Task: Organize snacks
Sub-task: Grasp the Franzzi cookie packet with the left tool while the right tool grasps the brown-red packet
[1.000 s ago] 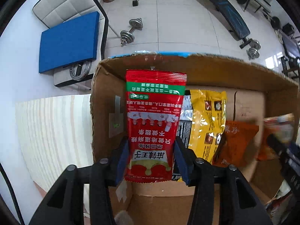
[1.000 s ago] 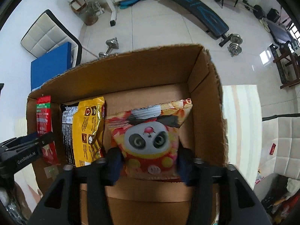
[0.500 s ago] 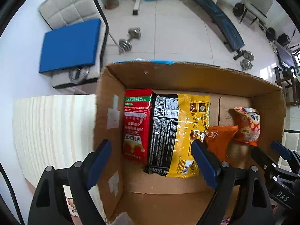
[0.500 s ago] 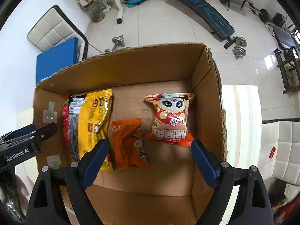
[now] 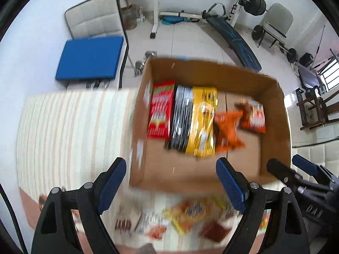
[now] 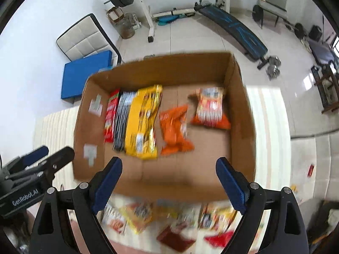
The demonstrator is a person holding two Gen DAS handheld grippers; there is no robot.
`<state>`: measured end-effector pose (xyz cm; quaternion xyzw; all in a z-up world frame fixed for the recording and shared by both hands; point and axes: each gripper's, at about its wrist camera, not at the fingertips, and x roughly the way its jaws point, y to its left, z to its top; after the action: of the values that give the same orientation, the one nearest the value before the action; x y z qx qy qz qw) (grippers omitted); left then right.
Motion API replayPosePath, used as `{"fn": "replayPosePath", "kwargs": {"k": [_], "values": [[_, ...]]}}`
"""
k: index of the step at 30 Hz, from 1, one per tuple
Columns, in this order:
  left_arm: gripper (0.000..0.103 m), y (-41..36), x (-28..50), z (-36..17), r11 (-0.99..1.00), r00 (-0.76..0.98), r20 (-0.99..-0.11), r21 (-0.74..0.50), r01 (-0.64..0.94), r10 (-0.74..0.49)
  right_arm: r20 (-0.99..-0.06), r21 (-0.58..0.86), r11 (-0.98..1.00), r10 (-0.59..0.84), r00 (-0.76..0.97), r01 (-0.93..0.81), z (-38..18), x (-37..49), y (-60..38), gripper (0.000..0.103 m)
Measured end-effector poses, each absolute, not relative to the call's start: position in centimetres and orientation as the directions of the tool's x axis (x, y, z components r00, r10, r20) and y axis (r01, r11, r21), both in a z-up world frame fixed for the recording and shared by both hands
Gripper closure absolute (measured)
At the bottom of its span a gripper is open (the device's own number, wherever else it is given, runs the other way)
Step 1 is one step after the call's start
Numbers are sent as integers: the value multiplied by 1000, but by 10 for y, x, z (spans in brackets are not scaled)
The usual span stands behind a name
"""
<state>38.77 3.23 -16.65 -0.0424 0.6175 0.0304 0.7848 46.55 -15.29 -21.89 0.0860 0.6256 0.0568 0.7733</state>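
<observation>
The left tongs (image 5: 171, 182) stand wide apart with nothing between their blue pads, poised above the near wall of the open brown cardboard box (image 5: 190, 180). The right tongs (image 6: 169, 180) gape just as wide and are likewise empty over the same near wall. Both sets of jaws have just been opening. Each tool shows at the edge of the other's view.

Inside the box, snack packets lie flat on the floor in a row. The red rectangular packet (image 5: 161, 110) lies nearest the left wall. Just beside it, and touching, is the black-and-yellow foil bag (image 5: 195, 120). Next comes the small orange crinkled pouch (image 5: 227, 129), its edge against the yellow bag. The red-and-white snack bag with orange ends (image 6: 209, 108) lies a little apart from the pouch, near the right wall.

The box rests on a pale striped tabletop (image 5: 70, 131). In front of the box, on the near side, a blurred scatter of loose snack packets (image 6: 169, 218) lies on the tabletop; their prints cannot be read.
</observation>
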Motion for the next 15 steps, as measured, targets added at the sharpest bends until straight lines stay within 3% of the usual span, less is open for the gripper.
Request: {"fn": "replayPosePath", "kwargs": {"k": [9,15], "values": [[16,89,262,-238,994,56,-996,65,-88,70,-985,172,985,172,12,7,-289,375,-136,11],[16,110,226,-281,991,-19,-995,99,-94,97,-984,57,975,18,-178,-214,-355,335,-112,11]]}}
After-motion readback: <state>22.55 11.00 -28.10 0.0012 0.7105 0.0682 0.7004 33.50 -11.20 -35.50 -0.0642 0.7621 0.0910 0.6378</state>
